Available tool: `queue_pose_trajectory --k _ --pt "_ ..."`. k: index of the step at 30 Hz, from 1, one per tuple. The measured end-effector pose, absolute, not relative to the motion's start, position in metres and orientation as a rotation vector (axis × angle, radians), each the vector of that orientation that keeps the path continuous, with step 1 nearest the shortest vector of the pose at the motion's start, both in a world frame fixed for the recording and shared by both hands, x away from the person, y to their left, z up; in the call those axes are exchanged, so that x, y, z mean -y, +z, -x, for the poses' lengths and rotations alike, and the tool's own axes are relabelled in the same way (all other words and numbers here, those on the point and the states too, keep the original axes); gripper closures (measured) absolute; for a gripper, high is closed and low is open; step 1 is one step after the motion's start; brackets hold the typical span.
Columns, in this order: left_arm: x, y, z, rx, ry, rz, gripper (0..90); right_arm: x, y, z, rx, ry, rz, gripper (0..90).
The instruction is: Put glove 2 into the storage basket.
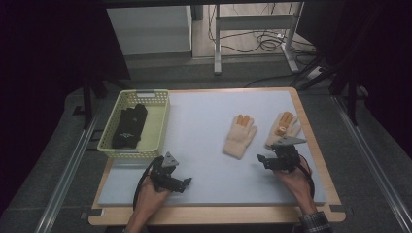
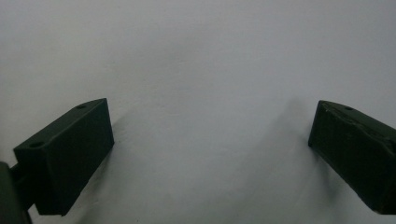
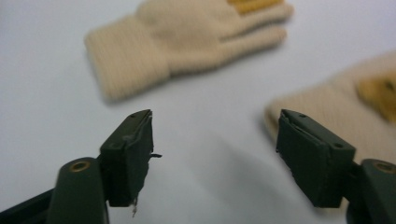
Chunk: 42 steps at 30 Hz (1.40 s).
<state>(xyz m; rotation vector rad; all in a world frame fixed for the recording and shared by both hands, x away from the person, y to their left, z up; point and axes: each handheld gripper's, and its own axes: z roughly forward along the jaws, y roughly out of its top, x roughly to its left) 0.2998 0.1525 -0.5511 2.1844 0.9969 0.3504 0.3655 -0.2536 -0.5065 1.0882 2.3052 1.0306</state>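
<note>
High view, left edge of the mat: yellow basket (image 1: 158,127) at the far left corner, black gloves (image 1: 129,126) already lying inside.
Left gripper (image 1: 183,184): parked near the front left of the blue-grey mat (image 1: 204,145), jaws spread wide, nothing between them; bare mat ahead in the left gripper view (image 2: 210,140).
Middle of the mat: cream glove (image 1: 240,135) flat, cuff toward the front edge, orange-tipped fingers toward the far edge.
Right gripper (image 1: 262,160): hovering just in front of the second cream glove (image 1: 282,127), jaws apart and empty in the right gripper view (image 3: 215,149).
Right edge: second glove close to the wooden border (image 1: 318,160), its cuff partly hidden behind the gripper body from above, blurred beside the right-hand jaw (image 3: 336,107).
Step in hand, judged: picking up one of the cream gloves with the right gripper, probably for the basket.
Doing it well: choose one glove, not the gap between the two; lower over the ribbed cuff, thickest and easiest to pinch; close fully on the knit before lifting; lift clear so the fingers do not drag the neighbour along.
Risk: soft knit slipping from a shallow pinch, or jaws scraping the mat.
</note>
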Motion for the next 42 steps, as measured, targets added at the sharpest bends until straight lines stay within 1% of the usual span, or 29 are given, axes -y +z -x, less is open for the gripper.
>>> queue_pose_trajectory --k 5,8,9,11,17,20,24,25,26,28,29,30,33,36,39,42 --pt "-0.152 -0.551 -0.300 -0.997 0.350 -2.184 0.2 0.231 -0.495 -0.387 -2.321 1.052 -1.048 33.5" --pt "-0.152 -0.551 -0.300 -0.997 0.350 -2.184 0.2 0.211 -0.494 -0.406 -2.333 1.057 -1.035 34.1" --pt "-0.152 -0.551 -0.300 -0.997 0.350 -2.184 0.2 0.211 -0.494 -0.406 -2.333 1.057 -1.035 34.1" --pt "-0.153 -0.551 -0.300 -0.997 0.350 -2.184 0.2 0.200 -0.496 -0.416 -2.340 1.048 -1.021 32.6" --pt "-0.153 -0.551 -0.300 -0.997 0.351 -2.184 0.2 0.174 -0.507 -0.441 -2.350 1.007 -0.999 22.1" --pt "-0.152 -0.551 -0.300 -0.997 0.350 -2.183 0.2 0.169 -0.514 -0.453 -2.336 0.986 -1.004 18.3" --pt "-0.152 -0.551 -0.300 -0.997 0.350 -2.183 0.2 0.167 -0.523 -0.463 -2.370 1.003 -1.032 17.6" --pt "-0.153 -0.551 -0.300 -0.997 0.350 -2.183 0.2 0.165 -0.528 -0.465 -2.406 1.000 -1.023 21.4" --pt "-0.152 -0.551 -0.300 -0.997 0.350 -2.183 0.2 0.164 -0.530 -0.464 -2.421 0.993 -1.009 23.4" --pt "-0.152 -0.551 -0.300 -0.997 0.350 -2.184 0.2 0.163 -0.531 -0.462 -2.416 1.014 -0.985 34.0" --pt "-0.152 -0.551 -0.300 -0.997 0.350 -2.184 0.2 0.162 -0.529 -0.460 -2.427 1.012 -0.982 41.7" --pt "-0.152 -0.551 -0.300 -0.997 0.350 -2.184 0.2 0.161 -0.528 -0.458 -2.433 1.001 -0.977 46.6" --pt "-0.152 -0.551 -0.300 -0.997 0.350 -2.184 0.2 0.157 -0.525 -0.455 -2.442 0.973 -0.969 54.8" --pt "-0.153 -0.551 -0.300 -0.997 0.350 -2.184 0.2 0.155 -0.522 -0.452 -2.446 0.961 -0.953 57.6" --pt "-0.153 -0.551 -0.300 -0.997 0.349 -2.184 0.2 0.156 -0.515 -0.446 -2.459 1.004 -0.947 57.7" --pt "-0.153 -0.551 -0.300 -0.997 0.349 -2.184 0.2 0.155 -0.501 -0.426 -2.502 1.084 -0.892 56.7"
